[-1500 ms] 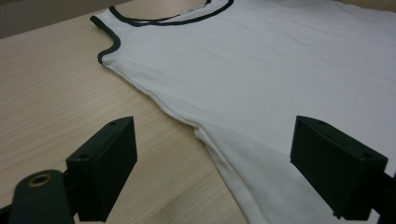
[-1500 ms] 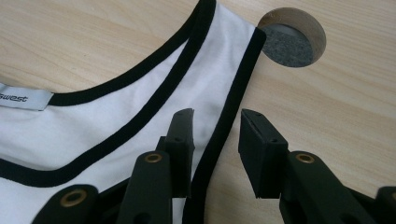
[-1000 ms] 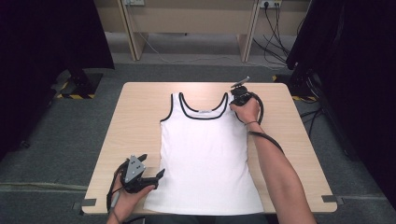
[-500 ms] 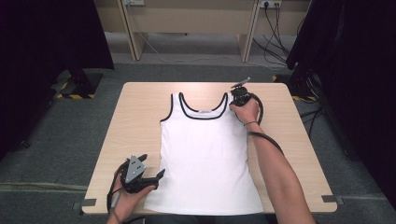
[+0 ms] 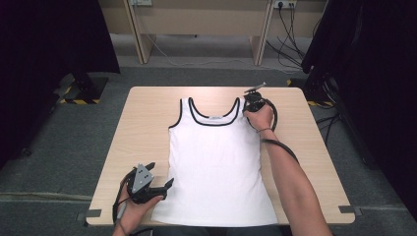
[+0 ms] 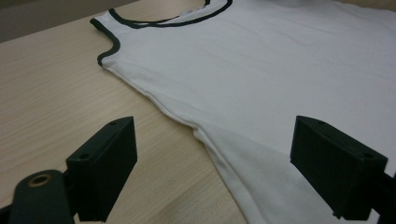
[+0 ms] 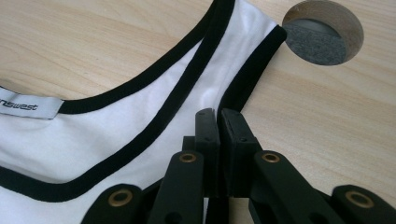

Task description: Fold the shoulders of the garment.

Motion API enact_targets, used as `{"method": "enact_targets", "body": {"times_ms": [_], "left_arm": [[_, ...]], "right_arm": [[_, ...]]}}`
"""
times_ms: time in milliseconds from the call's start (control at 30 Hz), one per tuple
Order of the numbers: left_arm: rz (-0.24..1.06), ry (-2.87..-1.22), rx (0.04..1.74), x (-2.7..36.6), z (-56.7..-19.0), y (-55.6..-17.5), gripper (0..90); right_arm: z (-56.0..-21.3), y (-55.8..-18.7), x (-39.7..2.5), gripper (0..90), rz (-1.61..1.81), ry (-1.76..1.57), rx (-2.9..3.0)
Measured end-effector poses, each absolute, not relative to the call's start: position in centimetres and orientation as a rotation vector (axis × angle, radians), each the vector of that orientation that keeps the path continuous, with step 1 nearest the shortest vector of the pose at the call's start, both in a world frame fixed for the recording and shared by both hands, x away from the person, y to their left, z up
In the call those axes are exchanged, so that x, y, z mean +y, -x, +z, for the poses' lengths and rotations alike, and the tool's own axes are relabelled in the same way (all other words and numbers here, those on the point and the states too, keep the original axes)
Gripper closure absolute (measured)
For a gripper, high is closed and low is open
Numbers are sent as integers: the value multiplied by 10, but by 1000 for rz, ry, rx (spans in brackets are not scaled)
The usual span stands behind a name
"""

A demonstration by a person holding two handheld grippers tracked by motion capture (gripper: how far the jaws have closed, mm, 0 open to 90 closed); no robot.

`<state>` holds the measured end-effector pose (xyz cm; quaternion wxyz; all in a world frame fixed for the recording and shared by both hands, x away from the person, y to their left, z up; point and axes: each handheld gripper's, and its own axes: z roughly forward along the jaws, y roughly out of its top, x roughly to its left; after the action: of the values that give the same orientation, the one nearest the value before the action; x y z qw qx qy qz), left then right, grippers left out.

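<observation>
Left gripper (image 5: pixel 167 185): black jaws, flat rectangular pads with small screw holes, brass-ringed pivots, grey three-cornered plate on top. Right gripper (image 7: pixel 218 122): same black build; black cable looping beside the bare forearm.

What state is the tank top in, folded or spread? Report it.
Spread. The white tank top lies flat on the table, both straps and hem showing, no fold. The right gripper is shut at one strap; the left gripper is open at the hem.

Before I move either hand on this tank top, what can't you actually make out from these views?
- Right gripper, right gripper view: jaws shut at the tank top strap; whether fabric is pinched is hidden by the jaws.
- Label: cut off by the left edge.
- Hem's near corner, high view: partly behind the left gripper.
</observation>
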<state>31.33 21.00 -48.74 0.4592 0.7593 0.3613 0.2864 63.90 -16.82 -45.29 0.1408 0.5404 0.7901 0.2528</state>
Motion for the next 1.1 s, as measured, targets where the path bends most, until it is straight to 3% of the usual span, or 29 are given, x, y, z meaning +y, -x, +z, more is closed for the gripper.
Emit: {"method": "enact_targets", "body": {"times_ms": [1100], "left_arm": [[715,-1871,889,210,-487,-313,139]], "right_arm": [[-426,-610,-167,874,916,-1455,2251]]}}
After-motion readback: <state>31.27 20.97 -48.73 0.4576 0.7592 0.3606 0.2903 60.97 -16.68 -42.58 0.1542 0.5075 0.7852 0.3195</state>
